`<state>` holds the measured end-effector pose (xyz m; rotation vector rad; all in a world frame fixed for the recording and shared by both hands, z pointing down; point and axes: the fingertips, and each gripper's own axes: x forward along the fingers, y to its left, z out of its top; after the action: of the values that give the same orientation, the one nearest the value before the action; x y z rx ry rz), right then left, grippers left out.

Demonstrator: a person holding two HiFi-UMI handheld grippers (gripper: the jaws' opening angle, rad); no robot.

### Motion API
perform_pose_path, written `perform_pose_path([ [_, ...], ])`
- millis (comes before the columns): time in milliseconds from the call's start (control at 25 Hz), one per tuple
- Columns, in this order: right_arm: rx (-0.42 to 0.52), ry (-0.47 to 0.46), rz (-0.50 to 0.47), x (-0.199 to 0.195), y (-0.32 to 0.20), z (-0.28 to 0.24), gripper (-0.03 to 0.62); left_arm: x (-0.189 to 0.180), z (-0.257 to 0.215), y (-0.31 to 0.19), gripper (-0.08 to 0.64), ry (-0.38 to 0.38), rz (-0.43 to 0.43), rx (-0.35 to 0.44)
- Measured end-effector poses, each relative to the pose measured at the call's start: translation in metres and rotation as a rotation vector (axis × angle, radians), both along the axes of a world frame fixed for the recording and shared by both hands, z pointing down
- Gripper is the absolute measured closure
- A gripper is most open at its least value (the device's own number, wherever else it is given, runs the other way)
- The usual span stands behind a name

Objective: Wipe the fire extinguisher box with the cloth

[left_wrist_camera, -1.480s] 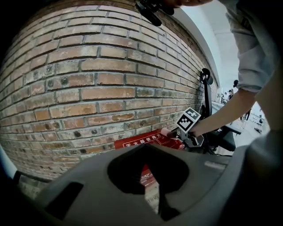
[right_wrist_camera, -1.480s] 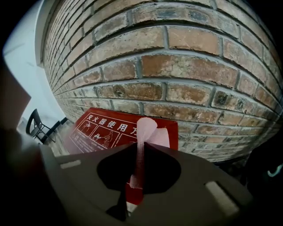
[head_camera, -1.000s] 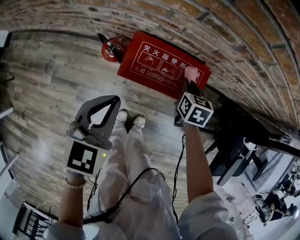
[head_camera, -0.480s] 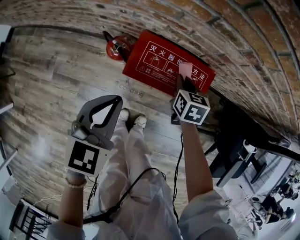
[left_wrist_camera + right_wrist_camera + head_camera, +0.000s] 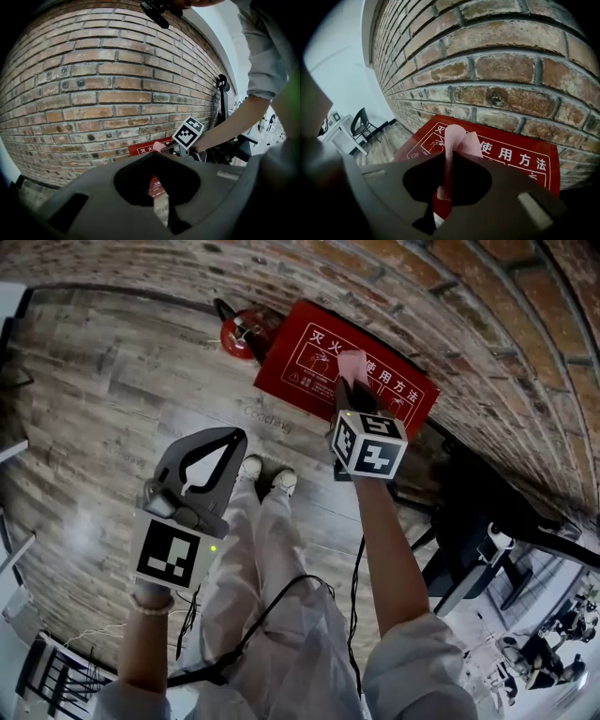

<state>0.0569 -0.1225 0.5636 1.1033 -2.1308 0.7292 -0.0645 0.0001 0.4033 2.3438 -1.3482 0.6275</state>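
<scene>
A: Where is the fire extinguisher box (image 5: 305, 357)?
B: Flat on the wooden floor (image 5: 122, 390), with its far long edge along the foot of the brick wall (image 5: 450, 296). A red fire extinguisher (image 5: 242, 334) sits just beside its left end.
A: And the cloth?
B: The pink cloth (image 5: 457, 140) is pinched in the right gripper (image 5: 449, 159), jaws clenched on it. A folded end pokes out over the white print near the middle of the box's face. Whether it touches, I cannot tell.
A: The left gripper (image 5: 157, 157)?
B: Jaws closed together with nothing between them. It's well apart from the box, above the person's legs (image 5: 253, 559).
</scene>
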Motion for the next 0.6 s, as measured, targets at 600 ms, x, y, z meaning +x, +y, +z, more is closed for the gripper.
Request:
perform_pose_path([
  [600,-0.012,-0.019,-0.205,-0.089,0.008,0.004,0.565,-0.011,0.001,-0.001,0.560,-0.004,-0.003,0.004],
])
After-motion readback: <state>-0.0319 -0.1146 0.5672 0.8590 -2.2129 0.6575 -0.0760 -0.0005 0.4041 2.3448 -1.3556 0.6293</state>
